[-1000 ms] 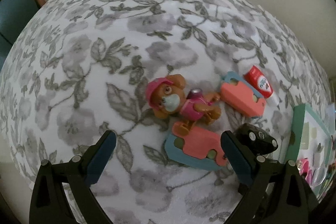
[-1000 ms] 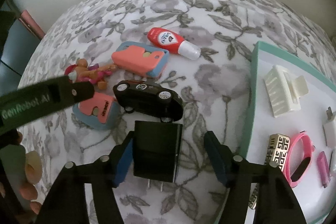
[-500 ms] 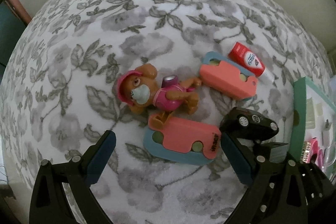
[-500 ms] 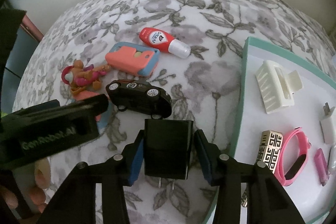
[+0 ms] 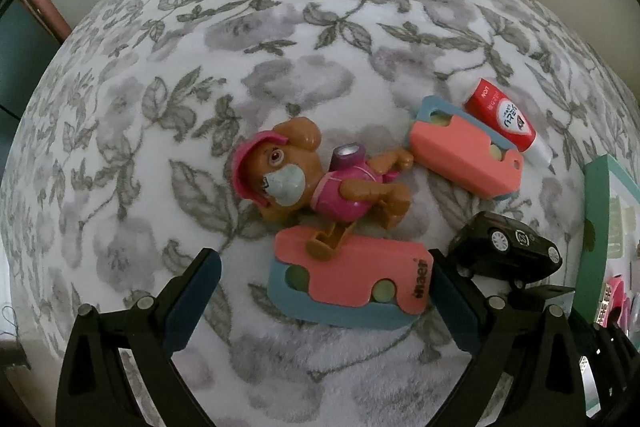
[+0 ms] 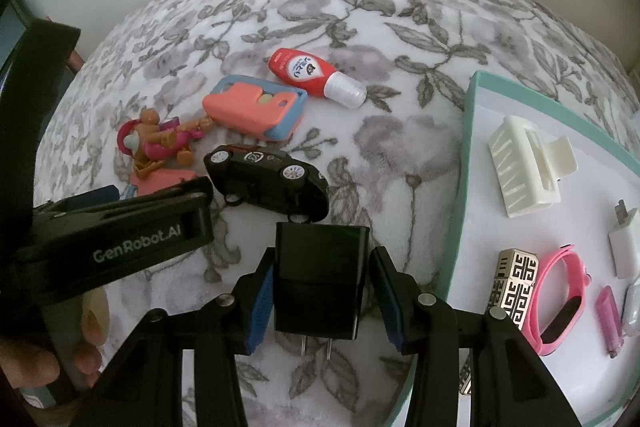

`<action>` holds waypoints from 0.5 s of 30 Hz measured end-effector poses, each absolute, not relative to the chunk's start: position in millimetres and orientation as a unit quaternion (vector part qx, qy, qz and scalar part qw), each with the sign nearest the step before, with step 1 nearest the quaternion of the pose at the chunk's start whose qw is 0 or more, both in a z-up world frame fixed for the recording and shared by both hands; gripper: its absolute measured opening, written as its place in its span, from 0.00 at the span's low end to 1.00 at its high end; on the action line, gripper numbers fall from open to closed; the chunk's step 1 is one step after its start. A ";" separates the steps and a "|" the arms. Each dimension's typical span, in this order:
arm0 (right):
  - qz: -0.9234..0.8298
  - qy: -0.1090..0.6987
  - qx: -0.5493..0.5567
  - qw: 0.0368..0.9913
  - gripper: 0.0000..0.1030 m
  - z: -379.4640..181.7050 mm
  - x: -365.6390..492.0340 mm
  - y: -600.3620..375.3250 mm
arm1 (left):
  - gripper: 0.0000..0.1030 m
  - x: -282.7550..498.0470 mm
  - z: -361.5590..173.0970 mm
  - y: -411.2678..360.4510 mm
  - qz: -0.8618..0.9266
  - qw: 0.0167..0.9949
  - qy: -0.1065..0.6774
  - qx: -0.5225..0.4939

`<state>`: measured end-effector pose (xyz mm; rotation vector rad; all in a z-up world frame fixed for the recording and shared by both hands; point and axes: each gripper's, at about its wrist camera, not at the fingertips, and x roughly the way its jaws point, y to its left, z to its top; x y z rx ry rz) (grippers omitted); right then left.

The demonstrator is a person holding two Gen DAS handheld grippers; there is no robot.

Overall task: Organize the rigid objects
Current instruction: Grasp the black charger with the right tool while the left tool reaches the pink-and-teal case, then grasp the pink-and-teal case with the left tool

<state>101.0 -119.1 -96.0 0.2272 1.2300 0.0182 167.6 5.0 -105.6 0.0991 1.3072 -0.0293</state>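
My right gripper (image 6: 324, 259) is shut on a black plug charger (image 6: 320, 279) lying on the floral cloth, prongs toward me. Just beyond it lies a black toy car (image 6: 268, 175). My left gripper (image 5: 322, 267) hangs open over the nearer coral-and-blue case (image 5: 352, 283), which sits between its fingers untouched. A brown toy dog in pink (image 5: 316, 179) lies on its side right behind that case. A second coral case (image 5: 464, 155) and a red bottle (image 5: 500, 115) lie farther right. The toy car (image 5: 504, 247) sits by the left gripper's right finger.
A teal-rimmed white tray (image 6: 460, 187) at the right holds a cream hair claw (image 6: 528, 167), a pink wristband (image 6: 560, 299), a patterned metal box (image 6: 516, 279) and small plugs. The left gripper's body (image 6: 120, 231) and a hand (image 6: 40, 359) fill the right view's lower left.
The right jaws closed in onto the black charger, then held. The left gripper drifted right and lower, bringing the nearer coral case between its fingers.
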 end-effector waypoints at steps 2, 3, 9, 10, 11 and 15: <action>0.009 0.576 0.105 0.811 0.48 -96.0 100.8 -119.2 | 0.97 167.9 -105.3 7.2 -0.014 0.795 0.604 0.050; 0.009 0.576 0.105 0.811 0.48 -96.0 100.7 -119.2 | 0.95 168.8 -105.5 9.4 -0.016 0.796 0.603 0.050; 0.009 0.576 0.104 0.810 0.48 -96.5 100.9 -118.7 | 0.70 172.3 -99.5 2.6 -0.039 0.796 0.602 0.050; 0.009 0.576 0.104 0.810 0.48 -96.6 100.9 -118.6 | 0.70 172.7 -100.0 0.2 -0.041 0.796 0.601 0.054; 0.009 0.577 0.104 0.810 0.48 -96.7 101.0 -118.4 | 0.70 172.6 -99.6 -1.8 -0.043 0.796 0.602 0.056; 0.010 0.577 0.104 0.810 0.47 -97.2 100.7 -118.3 | 0.70 174.5 -99.4 -2.7 -0.045 0.794 0.604 0.051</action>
